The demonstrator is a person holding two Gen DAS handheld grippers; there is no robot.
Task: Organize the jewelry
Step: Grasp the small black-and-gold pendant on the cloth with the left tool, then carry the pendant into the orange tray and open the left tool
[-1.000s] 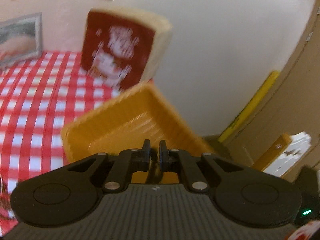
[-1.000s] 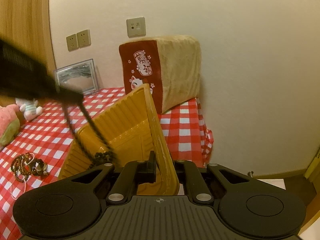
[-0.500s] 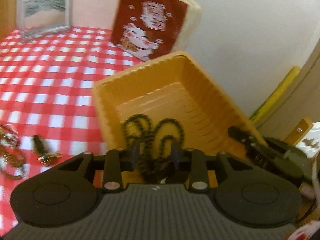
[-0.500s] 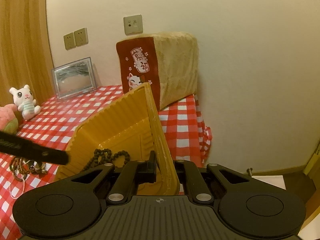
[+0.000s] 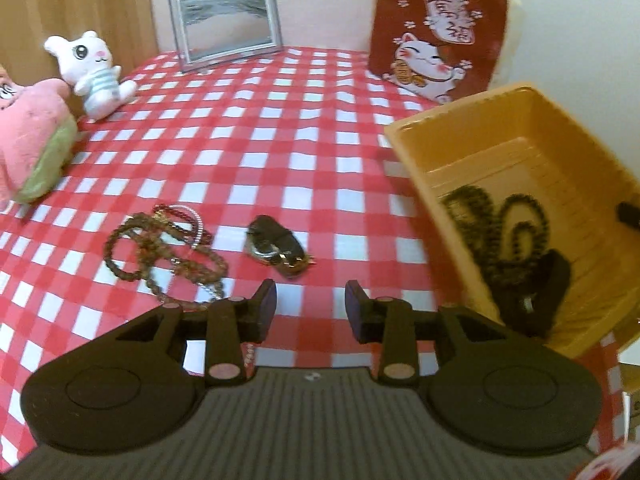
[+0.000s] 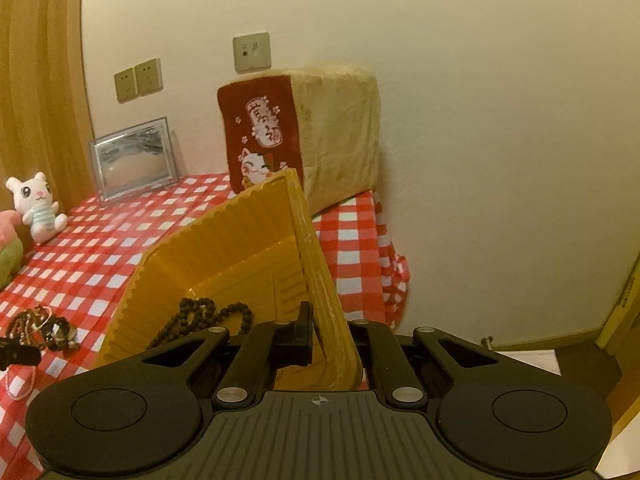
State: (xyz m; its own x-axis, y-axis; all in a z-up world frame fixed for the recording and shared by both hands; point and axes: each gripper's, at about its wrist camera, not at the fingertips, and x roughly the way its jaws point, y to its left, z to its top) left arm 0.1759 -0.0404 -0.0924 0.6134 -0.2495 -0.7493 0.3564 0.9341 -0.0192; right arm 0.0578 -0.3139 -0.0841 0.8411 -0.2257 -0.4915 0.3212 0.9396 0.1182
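My right gripper point(image 6: 324, 332) is shut on the near wall of the yellow tray point(image 6: 240, 256) and holds it tilted at the table's right edge. A black bead necklace point(image 6: 200, 316) lies inside the tray; it also shows in the left wrist view point(image 5: 496, 232), in the tray point(image 5: 472, 120). My left gripper point(image 5: 310, 306) is open and empty over the checked cloth. Just beyond it lie a dark watch-like piece point(image 5: 278, 246) and a tangle of brown and red bead bracelets point(image 5: 160, 240).
A red-and-white checked cloth point(image 5: 260, 120) covers the table. A white bunny toy point(image 5: 94, 70), a pink plush point(image 5: 28, 140), a silver picture frame point(image 5: 226, 24) and a lucky-cat cushion point(image 5: 436, 32) stand along the back. The table edge drops off at the right point(image 6: 392, 264).
My left gripper opened and let the black bead necklace fall into the tray, then swung left over the jewelry on the cloth. The right gripper kept its hold on the tray.
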